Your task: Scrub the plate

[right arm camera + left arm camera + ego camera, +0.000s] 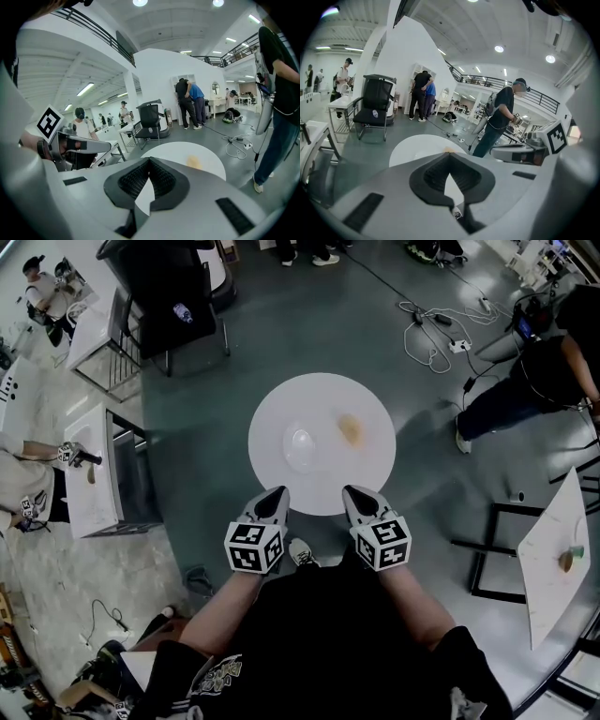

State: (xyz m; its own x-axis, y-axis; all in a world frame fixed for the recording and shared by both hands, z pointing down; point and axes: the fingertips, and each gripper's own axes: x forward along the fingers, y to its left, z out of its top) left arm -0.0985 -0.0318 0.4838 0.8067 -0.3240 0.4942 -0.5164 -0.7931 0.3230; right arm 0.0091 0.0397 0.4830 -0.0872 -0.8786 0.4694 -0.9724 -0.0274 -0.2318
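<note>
Both grippers are clenched and empty. Your left gripper (pixel 276 494) and right gripper (pixel 354 493) sit at the near edge of the round white table (pixel 281 395). The plate (pixel 300 442) is mid-table, slightly left of centre and straight ahead of your left gripper. The tan pad (pixel 350 429), likely a sponge, lies just right of the plate, apart from it and ahead of your right gripper. So right takes the sponge and left steadies the plate. Nothing on the table blocks either reach. The chair (pixel 173 315) and floor cables (pixel 431 329) are well clear.
</note>
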